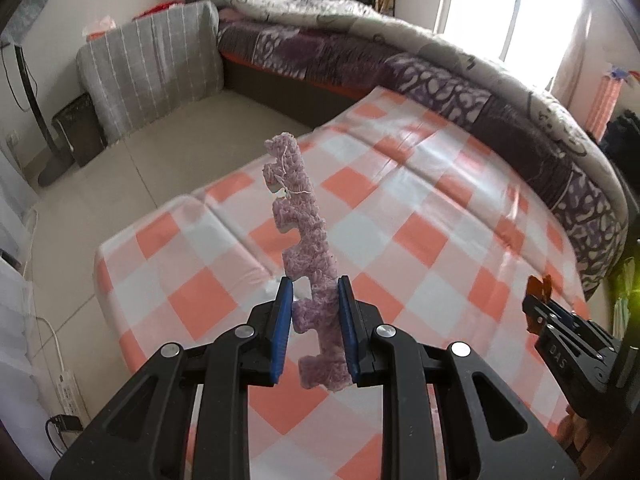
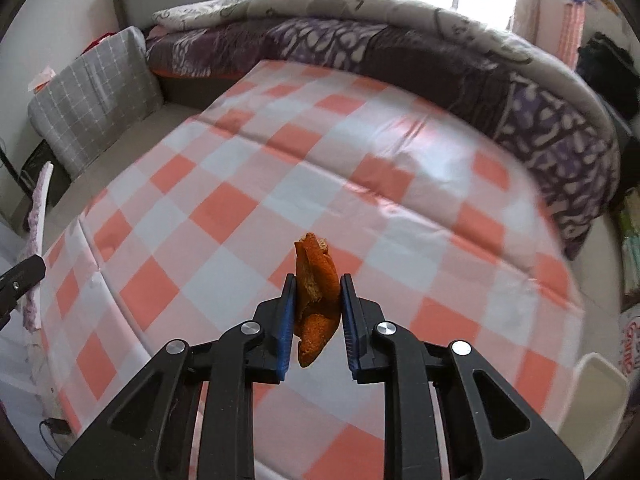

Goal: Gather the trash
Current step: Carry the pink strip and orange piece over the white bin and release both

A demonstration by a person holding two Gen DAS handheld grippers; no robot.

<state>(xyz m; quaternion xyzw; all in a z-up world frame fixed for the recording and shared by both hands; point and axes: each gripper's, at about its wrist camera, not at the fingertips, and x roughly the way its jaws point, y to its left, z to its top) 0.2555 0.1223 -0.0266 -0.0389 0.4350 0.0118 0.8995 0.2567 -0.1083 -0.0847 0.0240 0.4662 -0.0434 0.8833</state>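
Observation:
My left gripper [image 1: 314, 292] is shut on a long purple foam strip [image 1: 298, 208] with notched edges, held upright above the checked cloth [image 1: 420, 208]. My right gripper [image 2: 318, 284] is shut on a piece of orange peel [image 2: 314, 292], held above the same cloth [image 2: 280, 168]. In the left wrist view the right gripper [image 1: 538, 300] shows at the right edge with the peel [image 1: 540, 286] in it. In the right wrist view the foam strip [image 2: 38, 220] shows at the left edge.
The orange-and-white checked cloth covers a low table. A bed with a purple patterned quilt [image 1: 440, 80] runs behind it. A grey folded mattress [image 1: 152, 68] leans at the left. A white bin [image 2: 596, 400] stands at the lower right. A power strip [image 1: 68, 392] lies on the floor.

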